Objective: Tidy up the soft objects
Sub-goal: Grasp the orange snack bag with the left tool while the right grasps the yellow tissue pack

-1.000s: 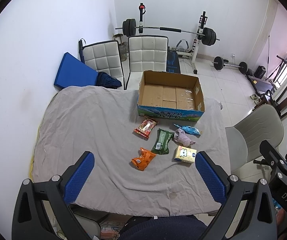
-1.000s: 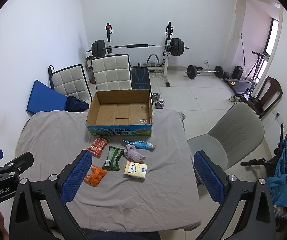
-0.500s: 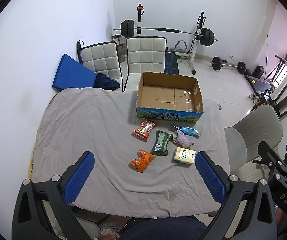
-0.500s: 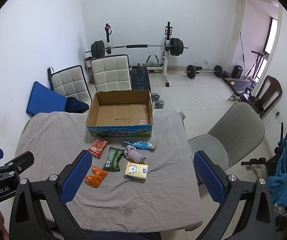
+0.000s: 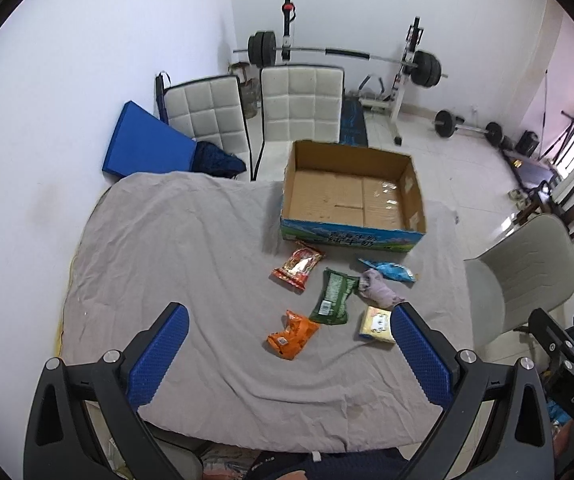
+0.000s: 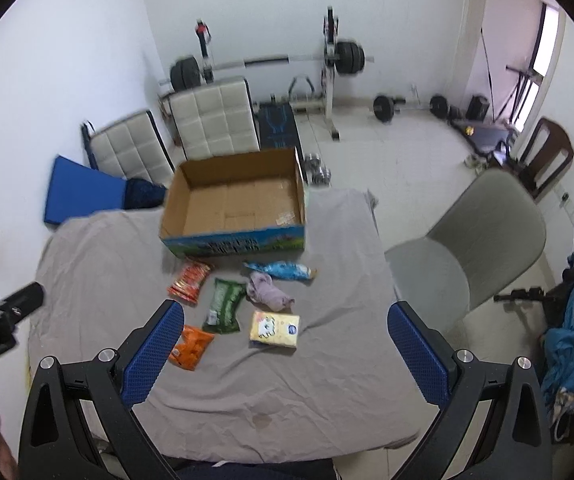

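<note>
While tongs (image 6: 283,354) gape, tissue pack (image 6: 274,329) between

1. One cardboard box (image 5: 353,196) stands on the table.
2. Four snack packets: one red packet (image 5: 298,266), one green packet (image 5: 334,296), one orange packet (image 5: 291,335), one blue packet (image 5: 391,271).
3. One yellow tissue pack (image 5: 375,323).
4. One purple cloth (image 5: 379,290).
5. Two white padded chairs (image 5: 301,106).
6. One grey chair (image 5: 523,276).
</note>
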Tool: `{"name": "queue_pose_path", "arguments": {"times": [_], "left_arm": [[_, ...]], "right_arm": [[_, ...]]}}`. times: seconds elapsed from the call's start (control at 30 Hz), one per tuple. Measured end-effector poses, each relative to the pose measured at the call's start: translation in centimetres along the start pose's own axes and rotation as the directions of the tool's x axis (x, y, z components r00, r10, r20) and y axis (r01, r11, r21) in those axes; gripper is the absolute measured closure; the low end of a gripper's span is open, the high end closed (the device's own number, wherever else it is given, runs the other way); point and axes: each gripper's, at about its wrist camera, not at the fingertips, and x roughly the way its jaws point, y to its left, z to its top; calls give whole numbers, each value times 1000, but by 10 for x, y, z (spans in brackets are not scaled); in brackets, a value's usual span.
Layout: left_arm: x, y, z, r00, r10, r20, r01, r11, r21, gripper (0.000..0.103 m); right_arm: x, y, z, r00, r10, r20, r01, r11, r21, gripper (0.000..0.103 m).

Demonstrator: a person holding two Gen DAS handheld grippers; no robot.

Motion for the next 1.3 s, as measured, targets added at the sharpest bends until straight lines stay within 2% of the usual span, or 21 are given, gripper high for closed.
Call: {"name": "queue_pose_path", "arguments": {"times": [0.07, 0.17, 0.27, 0.33, 0.43, 0.57, 0.67, 0.8, 0.9, 0.97, 1.03, 1.07, 1.1, 1.13, 1.2, 1.27, 1.3], "left_arm": [[22, 0, 6, 1000, -5, -20, 5, 1000, 16, 0], [68, -1, 10, 996, -8, -94, 12, 999, 42, 0], [123, -4, 6, 981, -19, -191, 30, 998, 57, 0], [161, -5, -1, 967, -8, -254, 27, 997, 69, 0], [219, -7, -18, 933, 2, -360, 34, 995, 92, 10], [289, -12, -43, 880, 11, -475, 54, 991, 124, 11], [333, -15, -63, 836, 19, -548, 70, 988, 139, 11], [376, -19, -85, 787, 19, -617, 88, 986, 143, 11], [399, -21, -100, 763, 17, -647, 99, 985, 143, 11], [411, -23, -109, 753, 31, -657, 96, 983, 156, 11], [420, -23, -114, 753, 28, -658, 97, 983, 153, 11], [423, -23, -116, 751, 28, -660, 95, 984, 150, 15], [426, -23, -119, 751, 29, -660, 93, 985, 149, 25], [429, -22, -120, 749, 30, -662, 93, 984, 149, 29], [434, -22, -124, 744, 31, -668, 92, 985, 149, 34], [439, -20, -126, 740, 29, -672, 90, 986, 142, 38], [438, -19, -126, 747, 26, -665, 91, 986, 141, 38]], "right_arm": [[36, -6, 4, 997, 18, -72, -17, 1000, 12, 0], [95, -11, 5, 984, 9, -178, -8, 1000, 7, 0], [166, -15, -2, 946, 21, -323, -16, 1000, 18, 0], [215, -19, -9, 908, 34, -418, -16, 999, 46, 0], [278, -20, -24, 859, 50, -510, -10, 997, 80, 0], [338, -12, -46, 805, 64, -589, 12, 992, 124, 0], [372, -4, -58, 780, 68, -623, 35, 988, 151, 0], [405, 5, -71, 751, 59, -657, 51, 988, 147, 0], [423, 11, -77, 733, 32, -679, 69, 990, 121, 0], [433, 16, -80, 717, 31, -696, 69, 991, 115, 0], [440, 19, -82, 710, 29, -704, 74, 991, 115, 0], [444, 21, -83, 705, 27, -708, 77, 990, 114, 0], [448, 23, -84, 698, 20, -716, 83, 991, 108, 0], [451, 24, -85, 695, 19, -719, 84, 991, 107, 0], [459, 25, -88, 680, 14, -733, 97, 989, 109, 0], [465, 24, -89, 674, 18, -738, 103, 988, 117, 0], [469, 24, -90, 671, 18, -741, 104, 988, 118, 0]]}}
